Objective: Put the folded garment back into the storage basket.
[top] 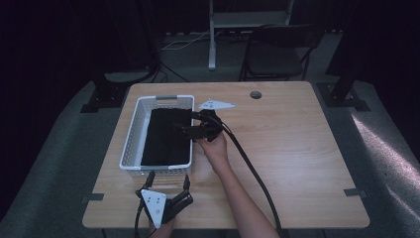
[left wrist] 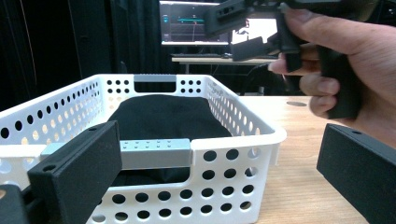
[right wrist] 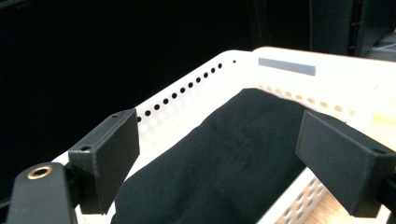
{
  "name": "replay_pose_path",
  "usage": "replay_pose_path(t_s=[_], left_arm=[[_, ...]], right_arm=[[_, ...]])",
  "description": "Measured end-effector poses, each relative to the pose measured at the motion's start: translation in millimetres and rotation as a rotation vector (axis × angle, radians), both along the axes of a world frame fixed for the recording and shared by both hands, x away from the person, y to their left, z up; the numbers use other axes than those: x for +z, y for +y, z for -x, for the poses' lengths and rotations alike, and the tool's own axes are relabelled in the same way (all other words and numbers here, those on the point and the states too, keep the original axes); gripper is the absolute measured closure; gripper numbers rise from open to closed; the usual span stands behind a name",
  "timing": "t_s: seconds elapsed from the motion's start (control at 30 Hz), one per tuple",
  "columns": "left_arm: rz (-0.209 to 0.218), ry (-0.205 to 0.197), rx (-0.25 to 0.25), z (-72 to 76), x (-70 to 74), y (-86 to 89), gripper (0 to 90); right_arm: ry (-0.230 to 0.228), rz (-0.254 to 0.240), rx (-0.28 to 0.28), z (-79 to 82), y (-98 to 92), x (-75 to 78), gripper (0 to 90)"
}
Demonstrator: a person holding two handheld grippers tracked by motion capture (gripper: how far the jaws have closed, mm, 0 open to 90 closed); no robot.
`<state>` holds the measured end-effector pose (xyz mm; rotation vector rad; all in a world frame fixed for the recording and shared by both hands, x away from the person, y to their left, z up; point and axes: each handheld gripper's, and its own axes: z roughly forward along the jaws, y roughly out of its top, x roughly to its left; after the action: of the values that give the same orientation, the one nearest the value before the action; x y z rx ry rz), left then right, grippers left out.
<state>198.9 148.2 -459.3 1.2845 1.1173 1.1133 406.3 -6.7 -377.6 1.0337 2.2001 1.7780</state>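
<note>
High view: a white perforated plastic basket (top: 130, 136), rectangular with grey handle inserts at both short ends, lies on the pale wood-grain worktop (top: 297, 148). A folded black cloth (top: 166, 138), matte and soft-looking, fills its floor. The right claw (top: 185, 124) reaches over the basket's right rim, above the cloth, a thick black cable trailing back along the forearm. The left claw (top: 168, 178) rests just before the basket's near end, jaws apart on nothing, a grey three-cornered plate on top.

Left gripper view: two flat black rectangular jaws stand wide apart, empty, framing the basket's near wall (left wrist: 224, 158) with its round holes and grey textured handle (left wrist: 156, 151). The cloth (left wrist: 161, 114) mounds inside. A hand (left wrist: 345, 60) grips the right claw's body above the far rim.

Right gripper view: the jaws stand wide apart over the cloth (right wrist: 219, 158), not touching it; the fabric shows a fine, felt-like nap. The basket's pierced side wall (right wrist: 187, 93) runs behind.
</note>
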Motion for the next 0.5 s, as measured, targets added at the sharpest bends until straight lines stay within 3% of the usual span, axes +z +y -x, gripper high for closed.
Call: replay_pose_path(t_s=[0.07, 0.3, 0.5], left_arm=[[0.001, 0.0, 0.0, -0.1, 0.0, 0.0, 0.8], [-0.001, 0.0, 0.002, 0.0, 0.0, -0.1, 0.8], [-0.001, 0.0, 0.005, -0.1, 0.0, -0.4, 0.8]], right_arm=[[0.001, -0.006, -0.002, 2.3, -6.9, 1.3, 12.8], [-0.013, 0.04, 0.003, 11.8, -21.0, 4.8, 12.9], [-0.004, 0.03, 0.007, 19.7, -34.4, 3.7, 12.8]])
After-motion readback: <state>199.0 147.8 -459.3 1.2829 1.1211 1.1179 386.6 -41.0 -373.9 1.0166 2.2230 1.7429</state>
